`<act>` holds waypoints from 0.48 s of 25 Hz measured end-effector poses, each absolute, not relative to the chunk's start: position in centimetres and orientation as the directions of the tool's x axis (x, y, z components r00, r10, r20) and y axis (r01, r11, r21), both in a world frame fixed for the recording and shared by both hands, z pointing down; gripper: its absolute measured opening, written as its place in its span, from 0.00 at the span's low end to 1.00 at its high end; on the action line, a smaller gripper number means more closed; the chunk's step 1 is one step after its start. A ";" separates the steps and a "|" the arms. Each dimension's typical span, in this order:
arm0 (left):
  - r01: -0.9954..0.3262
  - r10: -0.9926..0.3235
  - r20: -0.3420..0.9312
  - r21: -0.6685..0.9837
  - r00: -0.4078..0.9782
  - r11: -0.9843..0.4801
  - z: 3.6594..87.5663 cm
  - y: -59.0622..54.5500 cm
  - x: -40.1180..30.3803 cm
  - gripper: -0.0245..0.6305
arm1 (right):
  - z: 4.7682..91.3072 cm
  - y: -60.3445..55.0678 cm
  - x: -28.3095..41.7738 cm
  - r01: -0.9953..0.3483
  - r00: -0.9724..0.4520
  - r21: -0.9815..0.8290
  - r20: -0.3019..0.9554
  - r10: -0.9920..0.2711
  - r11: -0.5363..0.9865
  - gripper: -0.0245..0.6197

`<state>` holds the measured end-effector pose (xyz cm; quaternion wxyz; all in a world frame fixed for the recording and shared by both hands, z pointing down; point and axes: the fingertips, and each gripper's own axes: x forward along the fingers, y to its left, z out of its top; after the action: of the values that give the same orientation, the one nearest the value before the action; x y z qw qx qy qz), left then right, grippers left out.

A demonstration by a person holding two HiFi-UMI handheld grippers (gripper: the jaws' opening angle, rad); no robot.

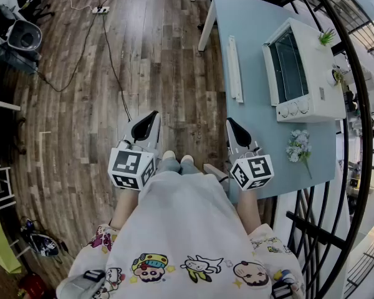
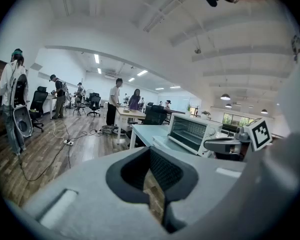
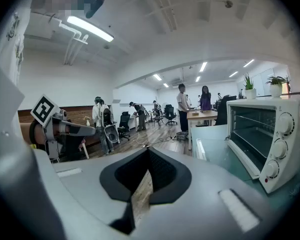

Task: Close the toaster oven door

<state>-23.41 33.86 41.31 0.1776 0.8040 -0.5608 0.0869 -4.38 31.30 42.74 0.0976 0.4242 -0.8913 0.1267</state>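
A white toaster oven [image 1: 305,73] stands on the pale blue table [image 1: 249,17] at the right, and it also shows in the left gripper view [image 2: 190,133] and the right gripper view [image 3: 267,136]. Its glass door lies folded down flat in front of it, with the white handle bar [image 1: 234,67] toward the floor side. My left gripper [image 1: 151,114] hangs shut and empty over the wooden floor. Just off the table's near corner my right gripper [image 1: 231,123] is shut too, with nothing in it. Both are well short of the door.
A spray of white flowers [image 1: 297,147] lies on the table near the oven's knobs. A small green plant [image 1: 327,37] tops the oven. A black railing [image 1: 361,104] curves along the right. Cables and a power strip [image 1: 100,9] cross the floor. People stand at distant desks [image 2: 127,113].
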 end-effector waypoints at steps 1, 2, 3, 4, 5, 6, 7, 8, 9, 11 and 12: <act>-0.933 -0.870 0.340 0.191 0.356 -0.307 41.5 33.7 -23.6 0.04 | 42.9 31.0 -4.5 -0.784 -0.618 -0.148 0.279 -0.735 0.603 0.05; -0.932 -0.870 0.342 0.193 0.356 -0.305 41.6 33.6 -23.9 0.04 | 43.0 30.7 -4.6 -0.787 -0.615 -0.153 0.277 -0.739 0.597 0.05; -0.933 -0.869 0.344 0.195 0.355 -0.304 41.8 33.5 -24.1 0.04 | 43.1 30.4 -4.8 -0.790 -0.611 -0.156 0.276 -0.742 0.592 0.05; -0.933 -0.869 0.347 0.197 0.353 -0.301 41.9 33.4 -24.5 0.04 | 43.1 30.2 -5.0 -0.793 -0.607 -0.159 0.275 -0.745 0.588 0.05; -0.934 -0.869 0.349 0.199 0.351 -0.297 42.0 33.3 -24.9 0.04 | 43.1 30.0 -5.2 -0.796 -0.604 -0.159 0.276 -0.748 0.584 0.05; -0.935 -0.870 0.350 0.200 0.348 -0.293 42.1 33.2 -25.3 0.04 | 43.1 29.8 -5.4 -0.797 -0.602 -0.160 0.277 -0.749 0.582 0.05; -0.936 -0.871 0.349 0.200 0.345 -0.290 42.1 33.2 -25.7 0.04 | 43.1 29.6 -5.7 -0.798 -0.602 -0.159 0.276 -0.749 0.582 0.05; -0.936 -0.873 0.346 0.200 0.344 -0.289 42.1 33.1 -26.1 0.04 | 43.1 29.4 -5.9 -0.798 -0.601 -0.159 0.274 -0.750 0.581 0.05; -0.936 -0.875 0.341 0.201 0.344 -0.290 42.1 33.0 -26.4 0.04 | 43.1 29.3 -6.1 -0.798 -0.601 -0.159 0.271 -0.752 0.581 0.05; -0.935 -0.877 0.334 0.201 0.345 -0.292 42.2 32.8 -27.0 0.04 | 43.2 29.0 -6.6 -0.801 -0.598 -0.159 0.263 -0.757 0.577 0.05; -0.936 -0.877 0.334 0.200 0.345 -0.291 42.3 32.7 -27.3 0.04 | 43.3 28.9 -6.9 -0.804 -0.594 -0.158 0.260 -0.761 0.574 0.05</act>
<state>-27.34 32.73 42.34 0.1819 0.7995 -0.5669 0.0799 -6.90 28.90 43.32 0.0818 0.4428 -0.8833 0.1302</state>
